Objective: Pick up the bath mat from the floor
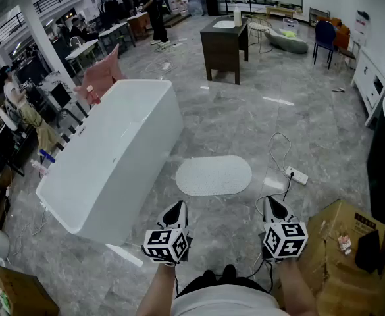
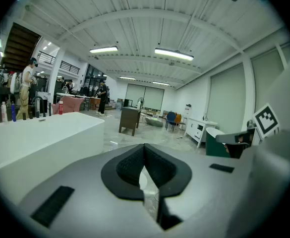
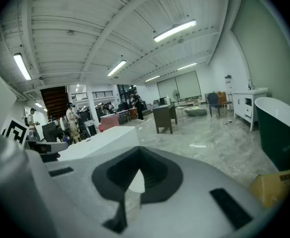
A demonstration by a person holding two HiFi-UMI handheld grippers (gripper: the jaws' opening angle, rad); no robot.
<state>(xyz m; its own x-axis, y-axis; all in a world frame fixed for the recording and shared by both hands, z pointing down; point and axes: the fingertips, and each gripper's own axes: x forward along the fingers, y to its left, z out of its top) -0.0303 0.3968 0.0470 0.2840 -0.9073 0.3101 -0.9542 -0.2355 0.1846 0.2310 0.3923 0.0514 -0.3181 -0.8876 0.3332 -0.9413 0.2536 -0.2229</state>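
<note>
The bath mat is a white oval lying flat on the grey tiled floor, next to the tub's near end. Both grippers hang in the air short of it, close to the person's body. My left gripper is shut with nothing in it and points toward the mat's near left edge. My right gripper is also shut and empty, a little to the right of the mat. In the left gripper view the jaws meet, and a pale sliver of mat shows through the gap below. The right gripper view shows the same closed jaws.
A white bathtub stands left of the mat. A power strip with a looping cable lies to the mat's right. A cardboard box sits at the near right. A dark cabinet stands farther back, and people are at desks far left.
</note>
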